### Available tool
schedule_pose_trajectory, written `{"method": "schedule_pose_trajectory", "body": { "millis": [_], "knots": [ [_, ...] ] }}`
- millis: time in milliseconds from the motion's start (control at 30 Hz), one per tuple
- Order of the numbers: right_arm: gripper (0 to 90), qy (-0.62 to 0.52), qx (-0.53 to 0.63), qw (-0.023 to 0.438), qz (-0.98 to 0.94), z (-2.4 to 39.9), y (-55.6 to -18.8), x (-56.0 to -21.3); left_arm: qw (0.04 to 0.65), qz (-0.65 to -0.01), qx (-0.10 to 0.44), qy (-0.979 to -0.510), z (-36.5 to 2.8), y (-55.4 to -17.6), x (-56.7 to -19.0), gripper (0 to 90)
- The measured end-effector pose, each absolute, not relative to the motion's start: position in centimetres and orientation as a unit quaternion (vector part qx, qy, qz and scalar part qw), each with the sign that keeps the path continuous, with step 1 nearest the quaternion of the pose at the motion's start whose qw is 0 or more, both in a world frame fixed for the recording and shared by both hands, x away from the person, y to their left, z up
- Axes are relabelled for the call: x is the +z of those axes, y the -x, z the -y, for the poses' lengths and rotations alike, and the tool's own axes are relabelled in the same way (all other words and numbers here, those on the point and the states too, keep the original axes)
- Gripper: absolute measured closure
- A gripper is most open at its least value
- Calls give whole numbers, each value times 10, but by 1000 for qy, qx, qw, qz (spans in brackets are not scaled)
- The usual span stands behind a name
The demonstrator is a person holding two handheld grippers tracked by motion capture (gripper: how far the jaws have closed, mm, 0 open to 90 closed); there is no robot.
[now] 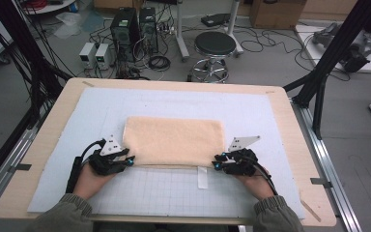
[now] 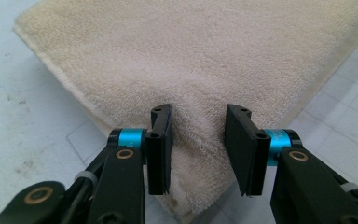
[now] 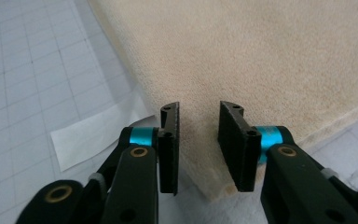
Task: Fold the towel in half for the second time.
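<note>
A folded peach towel lies flat in the middle of the pale blue grid mat. My left gripper sits at the towel's near left corner; in the left gripper view the jaws stand apart with the towel corner lying between them, and the pads do not press on it. My right gripper sits at the near right corner. Its jaws also stand apart, straddling the towel's corner edge without squeezing it.
A white tag sticks out from under the towel's near edge onto the mat. The mat covers most of the wooden table. Beyond the far edge stand a black stool, computer towers and cables.
</note>
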State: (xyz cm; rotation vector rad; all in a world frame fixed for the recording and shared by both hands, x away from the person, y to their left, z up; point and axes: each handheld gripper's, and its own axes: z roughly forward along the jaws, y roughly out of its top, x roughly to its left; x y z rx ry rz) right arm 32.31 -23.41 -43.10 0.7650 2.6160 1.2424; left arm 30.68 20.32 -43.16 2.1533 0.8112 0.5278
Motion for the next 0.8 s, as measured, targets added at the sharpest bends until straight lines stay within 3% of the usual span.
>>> {"method": "schedule_pose_trajectory", "body": {
  "millis": [267, 500, 700, 800],
  "knots": [
    [536, -272, 439, 101, -850, 236, -329, -422, 406, -333, 210, -824, -214, -307, -424, 533],
    [360, -297, 441, 108, -840, 235, -332, -422, 421, -350, 207, -811, -220, -305, -419, 367],
    [209, -314, 444, 119, -831, 237, -332, -421, 433, -352, 205, -804, -223, -303, -416, 316],
    [187, -318, 445, 116, -829, 238, -330, -421, 433, -354, 204, -804, -225, -303, -416, 287]
  ]
}}
